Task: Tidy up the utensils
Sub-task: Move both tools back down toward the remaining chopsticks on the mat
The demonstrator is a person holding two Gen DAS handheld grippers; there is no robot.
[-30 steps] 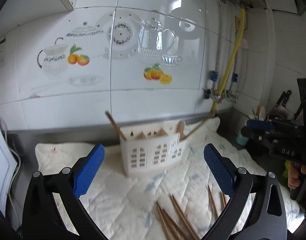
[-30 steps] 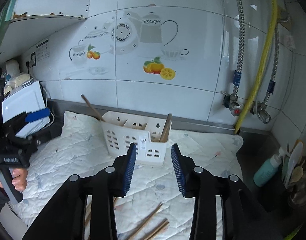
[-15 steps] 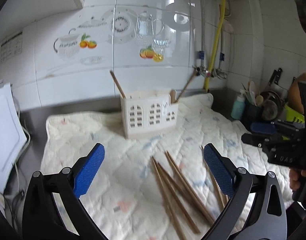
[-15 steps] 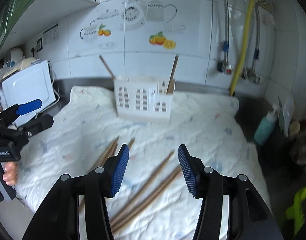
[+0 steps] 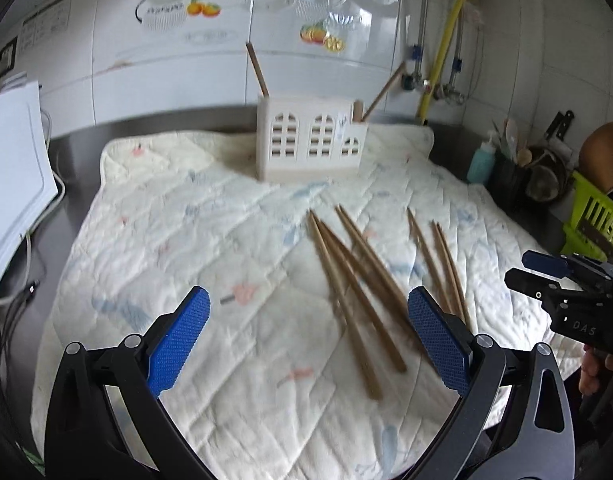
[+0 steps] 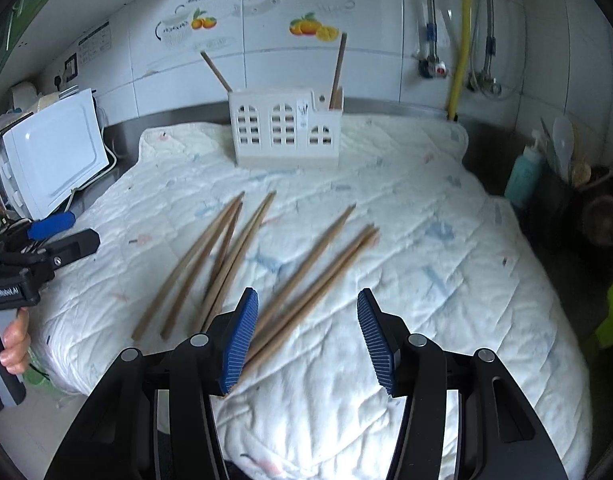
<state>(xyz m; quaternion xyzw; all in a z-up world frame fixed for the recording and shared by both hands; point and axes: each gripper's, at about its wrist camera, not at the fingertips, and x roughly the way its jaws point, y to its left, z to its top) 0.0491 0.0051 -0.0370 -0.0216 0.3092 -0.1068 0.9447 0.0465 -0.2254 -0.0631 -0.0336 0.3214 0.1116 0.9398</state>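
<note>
Left wrist view: loose wooden chopsticks (image 5: 354, 280) scattered on a quilted mat (image 5: 226, 240), both grippers empty above them.

Left gripper (image 5: 306, 336) hovers over the mat with its jaws spread wide and nothing between its blue pads (image 5: 178, 336); the nearest chopsticks lie just ahead, towards its right finger. Right gripper (image 6: 308, 336) also has its jaws apart and holds nothing, with a second group of chopsticks (image 6: 306, 272) running under its left pad (image 6: 238, 340). At the back of the mat stands a white utensil holder (image 6: 284, 134) with arched cut-outs, against the tiled wall (image 6: 386, 60); one chopstick leans out of its left end (image 6: 215, 70) and another stands at its right end (image 6: 338, 68).
</note>
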